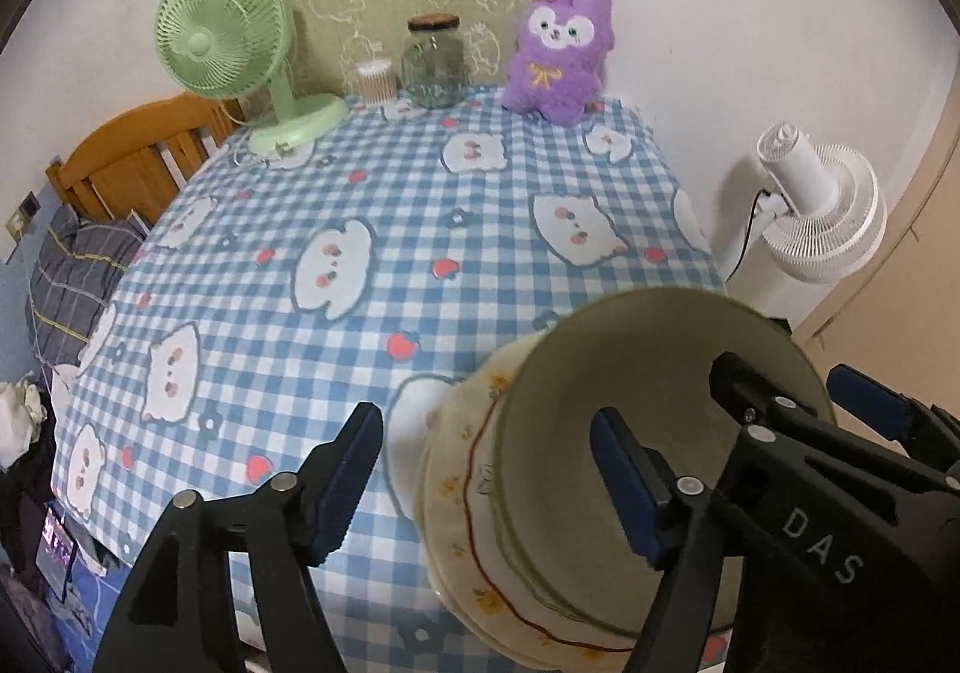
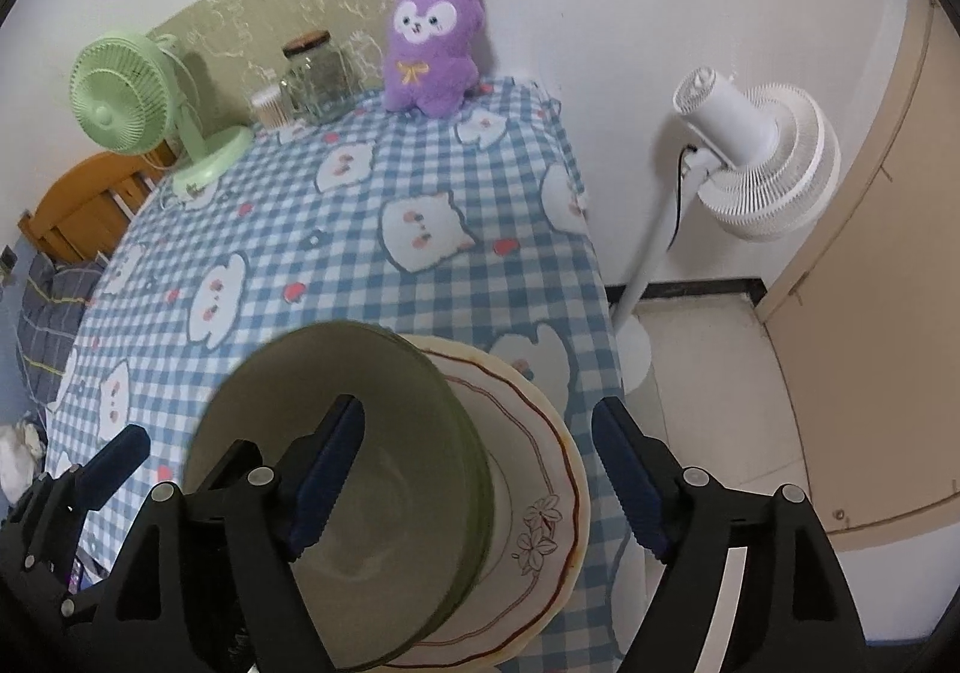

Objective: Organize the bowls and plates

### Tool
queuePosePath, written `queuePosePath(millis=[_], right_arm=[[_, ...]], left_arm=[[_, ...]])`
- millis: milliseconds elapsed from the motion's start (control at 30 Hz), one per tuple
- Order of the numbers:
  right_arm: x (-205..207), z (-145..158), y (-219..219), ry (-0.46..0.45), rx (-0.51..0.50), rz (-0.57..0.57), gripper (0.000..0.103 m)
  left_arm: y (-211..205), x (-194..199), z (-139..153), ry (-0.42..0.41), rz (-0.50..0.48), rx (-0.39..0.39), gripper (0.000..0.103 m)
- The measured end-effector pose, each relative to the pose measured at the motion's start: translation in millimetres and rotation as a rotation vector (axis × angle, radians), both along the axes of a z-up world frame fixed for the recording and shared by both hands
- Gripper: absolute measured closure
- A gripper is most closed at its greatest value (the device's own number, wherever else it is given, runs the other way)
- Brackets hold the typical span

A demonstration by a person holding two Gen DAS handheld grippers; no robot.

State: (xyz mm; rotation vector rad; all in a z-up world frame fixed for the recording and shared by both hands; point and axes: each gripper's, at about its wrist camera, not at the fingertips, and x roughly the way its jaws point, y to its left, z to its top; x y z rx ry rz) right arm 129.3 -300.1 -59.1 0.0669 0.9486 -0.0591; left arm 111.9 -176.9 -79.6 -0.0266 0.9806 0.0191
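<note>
Now, left gripper [image 1: 483, 421]: you are holding its blue-padded black fingers spread wide and gripping nothing. One finger is hanging outside the stack, the other over the bowl's hollow.
Right gripper [image 2: 480, 409]: it is likewise gaping and empty, with one finger hanging over the bowl's inside and the other past the plates' right edge.
Olive-green glazed round bowl [image 2: 408, 433]: it is sitting on the plates near the table's front right corner. It is deep, smooth and thin-rimmed, and probably slippery under the pads.
Cream ceramic plates with a wavy red line and leaf print [image 2: 540, 469]: they are lying stacked under the bowl, shallow, glossy and scallop-edged. How many there are, I cannot tell.
Blue-and-white checked tablecloth with cat faces [image 1: 420, 205]: soft cloth is covering the table and would likely be creeping under any sideways push.
Bowl grip: if you are taking the bowl, be closing squarely and gently across its wall. Be lifting straight up, so the plates are not dragging toward the nearby edge.
</note>
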Motion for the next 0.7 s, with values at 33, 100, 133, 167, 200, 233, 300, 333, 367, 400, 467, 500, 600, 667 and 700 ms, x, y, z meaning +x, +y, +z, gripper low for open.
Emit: queuePosePath(millis=[33, 100, 133, 167, 200, 233, 300, 333, 367, 400, 467, 500, 600, 667, 700], right_arm=[[-1, 3, 2, -0.009, -0.003, -0.001, 0.021], [-4, 11, 8, -0.029, -0.006, -0.007, 0.021], [-6, 15, 11, -0.04, -0.003, -0.014, 0.021], [-8, 18, 13, -0.048, 0.001, -0.02, 0.021], [-11, 21, 16, -0.057, 0.006, -0.026, 0.021], [-13, 24, 18, -0.065, 0.012, -0.032, 0.021], [-17, 29, 24, -0.076, 0.015, -0.044, 0.021], [-19, 31, 28, -0.082, 0.011, -0.051, 0.021], [-22, 34, 33, -0.091, 0.003, -0.056, 0.021], [-25, 35, 37, -0.099, -0.001, -0.059, 0.021], [-31, 38, 45, -0.111, -0.004, -0.072, 0.021], [-35, 39, 48, -0.115, -0.006, -0.08, 0.021], [-44, 41, 63, -0.134, -0.01, -0.094, 0.021], [-49, 42, 73, -0.137, -0.022, -0.102, 0.021], [-52, 42, 79, -0.139, -0.031, -0.106, 0.021]], left_arm=[[3, -1, 4, -0.015, 0.0, 0.003, 0.027], [7, -3, 11, -0.035, -0.007, 0.011, 0.026], [10, -4, 15, -0.05, -0.014, 0.022, 0.024], [12, -5, 19, -0.065, -0.016, 0.033, 0.024], [17, -7, 24, -0.083, -0.019, 0.041, 0.023], [21, -9, 27, -0.094, -0.023, 0.041, 0.023], [32, -13, 33, -0.111, -0.022, 0.032, 0.021], [38, -15, 35, -0.115, -0.015, 0.03, 0.017], [44, -16, 37, -0.122, -0.008, 0.029, 0.017], [50, -17, 38, -0.127, -0.007, 0.027, 0.016], [60, -21, 40, -0.135, -0.011, 0.023, 0.017], [67, -22, 41, -0.141, -0.015, 0.022, 0.017], [84, -28, 43, -0.153, -0.027, 0.022, 0.016], [95, -32, 44, -0.16, -0.034, 0.019, 0.016], [102, -34, 45, -0.165, -0.038, 0.018, 0.016]])
